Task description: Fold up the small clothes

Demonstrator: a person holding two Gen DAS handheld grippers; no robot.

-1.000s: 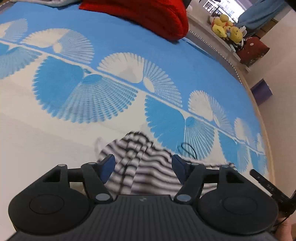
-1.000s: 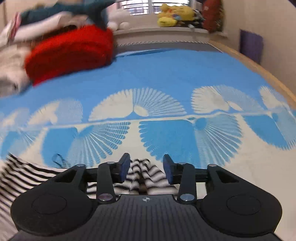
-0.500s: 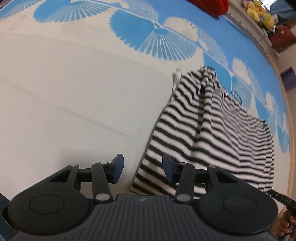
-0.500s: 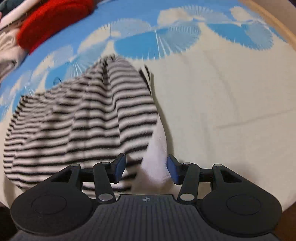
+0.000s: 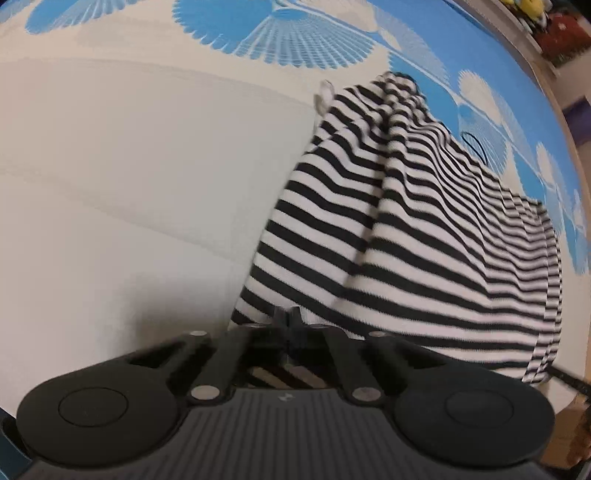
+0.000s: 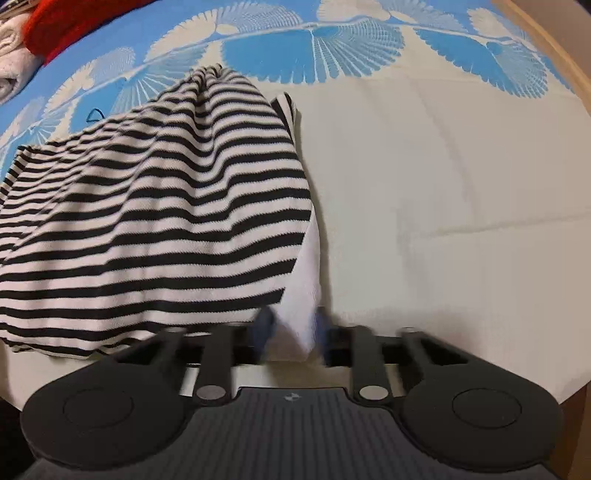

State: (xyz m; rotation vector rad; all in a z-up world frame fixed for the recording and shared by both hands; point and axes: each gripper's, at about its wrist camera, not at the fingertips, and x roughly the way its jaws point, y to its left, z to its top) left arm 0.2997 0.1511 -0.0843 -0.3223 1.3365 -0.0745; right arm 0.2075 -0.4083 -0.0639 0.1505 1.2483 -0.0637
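A black-and-white striped garment (image 5: 424,229) lies spread on the bed, rumpled, with a white inner layer (image 6: 306,280) showing at its right near corner. My left gripper (image 5: 290,325) is shut on the garment's near left corner. My right gripper (image 6: 291,325) is closing around the white corner, its blue pads blurred with a narrow gap between them. The garment also fills the left half of the right wrist view (image 6: 155,206).
The bed cover (image 5: 129,166) is cream near me and blue with white fan patterns farther off. A red cushion (image 6: 74,18) and folded pale cloth (image 6: 11,70) lie at the far left. The bed's wooden edge (image 6: 554,55) runs along the right.
Both grippers dropped to the garment's near edge. The left jaws went from open to shut on the left corner. The right jaws narrowed around the white corner.
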